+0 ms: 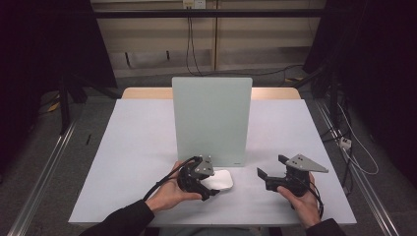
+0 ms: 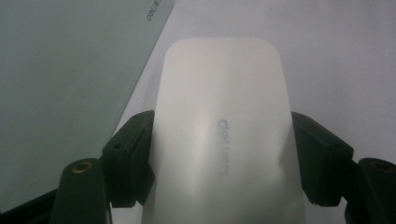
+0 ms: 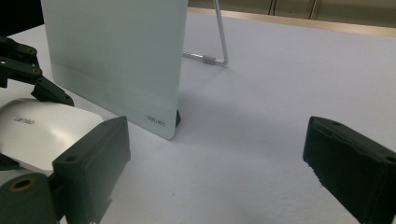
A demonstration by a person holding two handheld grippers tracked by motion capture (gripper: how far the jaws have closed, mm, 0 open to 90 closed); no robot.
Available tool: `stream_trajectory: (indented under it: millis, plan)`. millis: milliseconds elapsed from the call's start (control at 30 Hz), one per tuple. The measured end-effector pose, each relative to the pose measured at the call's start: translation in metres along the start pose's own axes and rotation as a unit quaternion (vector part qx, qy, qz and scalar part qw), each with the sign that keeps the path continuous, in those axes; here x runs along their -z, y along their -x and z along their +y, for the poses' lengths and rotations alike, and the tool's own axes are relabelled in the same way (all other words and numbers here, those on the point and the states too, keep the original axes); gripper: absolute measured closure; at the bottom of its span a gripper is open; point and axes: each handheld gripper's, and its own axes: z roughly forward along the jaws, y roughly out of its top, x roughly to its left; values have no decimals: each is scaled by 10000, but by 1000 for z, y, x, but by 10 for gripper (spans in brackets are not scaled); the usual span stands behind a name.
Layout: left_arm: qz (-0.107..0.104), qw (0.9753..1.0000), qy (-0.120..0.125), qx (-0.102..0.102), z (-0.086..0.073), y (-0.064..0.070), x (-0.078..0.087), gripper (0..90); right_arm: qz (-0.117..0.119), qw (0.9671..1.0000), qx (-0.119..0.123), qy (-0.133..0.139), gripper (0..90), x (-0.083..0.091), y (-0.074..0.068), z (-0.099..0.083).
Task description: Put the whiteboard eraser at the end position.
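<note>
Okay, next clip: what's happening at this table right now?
A person at a white table holds a gripper in each hand. The left gripper has its jaws closed on the sides of a flat white rounded block, probably an eraser, lying just in front of an upright pale green board on a wire stand. The right gripper sits to the right of the board with its jaws wide open, holding nothing.

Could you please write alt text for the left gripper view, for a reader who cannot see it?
A smooth white rounded-rectangle plastic eraser with faint embossed lettering sits clamped between the two black jaws of the left hand-held gripper. A pale green upright glass board stands at the left, on the white table.
</note>
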Motion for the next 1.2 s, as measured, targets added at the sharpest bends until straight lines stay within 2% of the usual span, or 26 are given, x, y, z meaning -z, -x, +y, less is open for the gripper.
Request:
stream_trajectory:
  millis: [100, 300, 400, 467, 533, 633, 667, 800, 1033, 1100, 1200]
  plan:
    - [-1, 10000, -65, 20, -1, 0, -2, 204, 4, 10000, -10, -8, 74, 1, 0, 0]
    - [108, 9998, 143, 42, 0, 3, 2, 165, 10, 10000, -2, -1, 74, 0, 0, 0]
    - [187, 9995, 249, 32, 0, 4, 4, 101, 9, 10000, -12, 3, 74, 0, 0, 0]
    - [233, 9993, 287, 97, 1, 3, 6, 92, 14, 10000, -25, -32, 75, -1, 0, 0]
    - [165, 9992, 344, 108, 0, 1, 7, 83, 11, 10000, -23, -47, 74, -1, 0, 0]
    - [145, 9987, 447, 196, 0, -1, 11, 75, 17, 10000, -33, -36, 74, 0, 1, -1]
    - [199, 9985, 473, 190, 0, -1, 13, 74, 13, 10000, -47, -24, 73, 0, 1, -1]
    - [115, 9977, 620, 239, 0, -3, 19, 66, 24, 10000, -25, -41, 71, 0, 1, -1]
    - [278, 9953, 845, 380, 0, -4, 28, 62, 30, 10000, -12, -61, 69, -2, 0, 0]
    - [278, 9947, 922, 363, 0, -3, 31, 62, 34, 10000, -16, -56, 69, -2, 0, 0]
    - [554, 9916, 1068, 469, 1, -2, 36, 58, 33, 10000, -1, -59, 69, -2, -1, 0]
